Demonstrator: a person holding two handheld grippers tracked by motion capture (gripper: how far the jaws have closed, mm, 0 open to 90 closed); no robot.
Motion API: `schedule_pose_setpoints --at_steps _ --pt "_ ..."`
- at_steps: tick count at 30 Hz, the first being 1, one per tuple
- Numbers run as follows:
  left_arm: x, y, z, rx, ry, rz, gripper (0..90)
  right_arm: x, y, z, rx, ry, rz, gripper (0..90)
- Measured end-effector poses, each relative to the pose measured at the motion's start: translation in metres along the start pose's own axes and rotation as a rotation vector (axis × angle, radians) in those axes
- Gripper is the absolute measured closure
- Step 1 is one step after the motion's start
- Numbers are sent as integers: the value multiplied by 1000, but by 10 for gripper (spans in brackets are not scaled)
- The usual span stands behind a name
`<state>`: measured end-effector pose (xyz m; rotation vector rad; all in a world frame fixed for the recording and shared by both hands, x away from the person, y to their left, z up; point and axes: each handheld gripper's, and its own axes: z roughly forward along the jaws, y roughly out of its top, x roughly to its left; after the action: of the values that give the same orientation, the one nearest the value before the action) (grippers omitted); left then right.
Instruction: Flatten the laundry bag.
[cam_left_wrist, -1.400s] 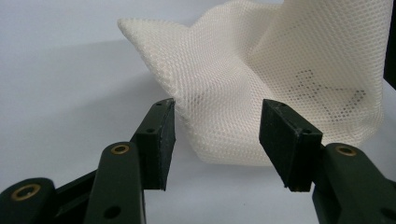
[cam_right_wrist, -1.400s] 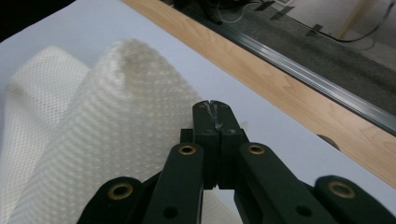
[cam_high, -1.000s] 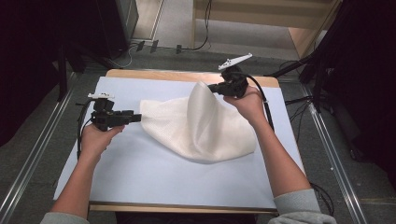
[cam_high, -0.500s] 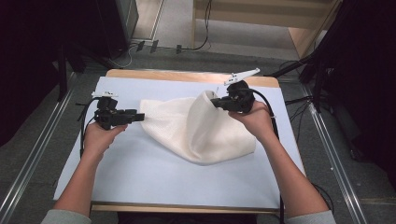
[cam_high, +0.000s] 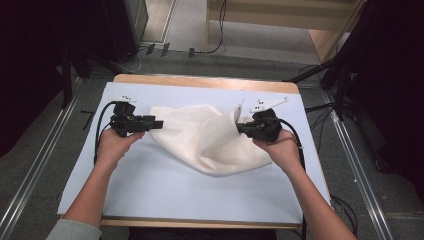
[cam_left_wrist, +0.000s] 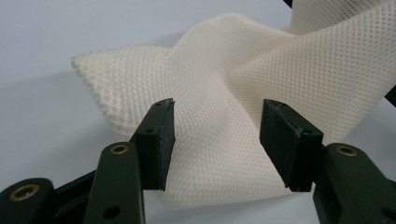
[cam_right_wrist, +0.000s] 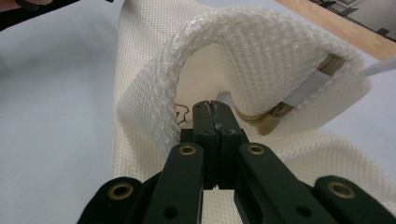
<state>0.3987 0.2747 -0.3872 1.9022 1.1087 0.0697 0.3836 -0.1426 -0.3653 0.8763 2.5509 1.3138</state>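
Pale blue covering lies over the wooden surface (cam_high: 165, 200) in front of me, with grey floor, rails and loose cables around it and dark equipment to either side.

On that blue sheet, a little past the middle and toward the far edge, lies the white mesh cloth (cam_high: 210, 140), a coarse woven piece with a zip sewn along one edge, so I take it for a mesh bag. A second ago my right hand held its corner high, so the cloth stood up in a peak; now that hand has come down and toward me, and the peak has sunk into a low fold that curls over beside my right tongs (cam_high: 244, 128). I judge that this lays the lifted flap across the rest, so the fold is nearly made and wants flattening next.

My right tongs are pinched fully together on the cloth's edge, which arches over them in the right gripper view, the zip (cam_right_wrist: 299, 100) showing at the fold.

My left tongs (cam_high: 156, 123) have hardly moved. They stand wide apart at the cloth's left corner, and in the left gripper view their pads (cam_left_wrist: 161, 135) flank the mesh without pressing it, so they hold nothing.
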Motion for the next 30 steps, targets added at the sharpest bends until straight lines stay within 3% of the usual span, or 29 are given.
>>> schedule_pose_setpoints --at_steps 8,20,24,26,30 --pt "-14 7 14 32 -32 31 476 -1 -34 -1 -13 6 63 900" --pt "-6 7 19 31 -28 32 470 -5 -79 -10 16 -2 140 900" --pt "-4 7 20 33 -27 24 470 -7 -83 -20 3 -22 156 900" --pt "-5 7 21 39 -31 26 470 -12 -77 -32 -17 -54 177 900" --pt "-6 7 21 38 -34 29 470 -14 -62 -45 -34 -86 172 900"
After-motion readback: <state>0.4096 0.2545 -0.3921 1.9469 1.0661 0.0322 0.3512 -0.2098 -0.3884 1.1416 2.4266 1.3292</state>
